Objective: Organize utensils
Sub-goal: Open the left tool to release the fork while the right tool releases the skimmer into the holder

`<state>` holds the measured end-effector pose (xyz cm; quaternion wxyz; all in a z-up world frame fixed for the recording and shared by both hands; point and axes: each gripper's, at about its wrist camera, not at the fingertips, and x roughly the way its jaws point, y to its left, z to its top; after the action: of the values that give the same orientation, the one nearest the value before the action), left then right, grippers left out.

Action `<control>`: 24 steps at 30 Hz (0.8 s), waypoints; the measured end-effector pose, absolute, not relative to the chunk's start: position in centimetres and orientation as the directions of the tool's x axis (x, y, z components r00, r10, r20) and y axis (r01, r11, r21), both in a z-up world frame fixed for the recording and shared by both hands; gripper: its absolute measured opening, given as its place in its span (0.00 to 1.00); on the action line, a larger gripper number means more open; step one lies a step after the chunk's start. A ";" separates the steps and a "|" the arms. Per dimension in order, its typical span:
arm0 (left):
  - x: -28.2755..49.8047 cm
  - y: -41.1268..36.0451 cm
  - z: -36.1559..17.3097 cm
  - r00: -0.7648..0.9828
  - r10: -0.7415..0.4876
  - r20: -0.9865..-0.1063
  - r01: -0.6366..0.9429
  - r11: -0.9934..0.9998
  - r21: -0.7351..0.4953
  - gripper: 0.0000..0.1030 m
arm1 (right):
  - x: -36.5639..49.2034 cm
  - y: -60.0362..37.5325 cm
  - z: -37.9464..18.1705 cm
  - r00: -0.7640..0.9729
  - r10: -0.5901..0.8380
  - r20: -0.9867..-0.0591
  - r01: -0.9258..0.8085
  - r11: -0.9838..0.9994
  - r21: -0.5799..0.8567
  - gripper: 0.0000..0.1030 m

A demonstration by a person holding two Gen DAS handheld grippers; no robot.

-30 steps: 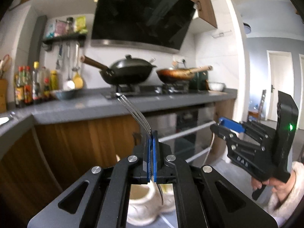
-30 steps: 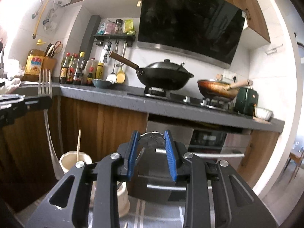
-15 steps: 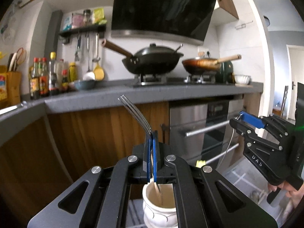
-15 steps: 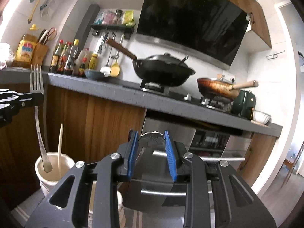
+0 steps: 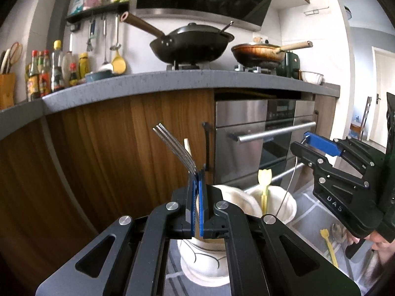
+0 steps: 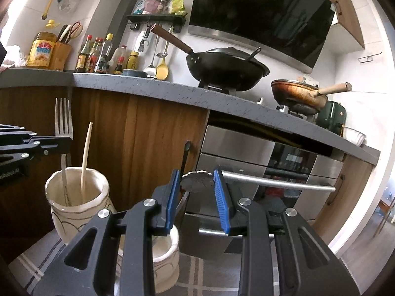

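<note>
My left gripper (image 5: pixel 197 180) is shut on a metal fork (image 5: pixel 172 145), tines up. In the right wrist view the left gripper (image 6: pixel 65 144) holds the fork (image 6: pixel 63 120) with its handle down inside a white ceramic cup (image 6: pixel 76 222), beside a cream stick (image 6: pixel 86 153). My right gripper (image 6: pixel 196 187) is shut on a metal spoon (image 6: pixel 197 182), its bowl between the blue pads. Seen from the left, the right gripper (image 5: pixel 308 145) dangles the spoon's thin handle (image 5: pixel 292 172) into a second cup (image 5: pixel 284 204) that holds a yellow utensil (image 5: pixel 264 180).
Both cups stand on a grey striped cloth (image 6: pixel 192 271). A yellow utensil (image 5: pixel 327 241) and a metal spoon (image 5: pixel 337 229) lie loose on it at the right. Behind are wooden cabinets, an oven (image 6: pixel 271 172) and a grey counter with pans and bottles.
Both grippers have come down. The fork's handle, above the cup before, now sits inside it. The spoon's handle has dropped toward the second cup.
</note>
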<state>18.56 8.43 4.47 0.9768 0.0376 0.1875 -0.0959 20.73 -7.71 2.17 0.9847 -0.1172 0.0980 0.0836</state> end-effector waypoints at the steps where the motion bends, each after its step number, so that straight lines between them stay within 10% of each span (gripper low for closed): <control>1: 18.6 8.4 4.3 0.909 -0.174 -0.379 0.203 0.979 0.037 0.03 | 20.8 -7.6 2.0 0.965 0.143 -0.218 -0.190 0.958 -0.215 0.27; 24: 19.0 8.5 3.4 0.907 -0.161 -0.389 0.195 0.979 0.051 0.19 | 22.4 -7.9 1.0 0.946 0.139 -0.293 -0.194 0.967 -0.166 0.37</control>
<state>19.00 8.49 3.36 0.9755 0.0444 0.1950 -0.0912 22.43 -7.86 0.98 0.9817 -0.0964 0.1407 0.0847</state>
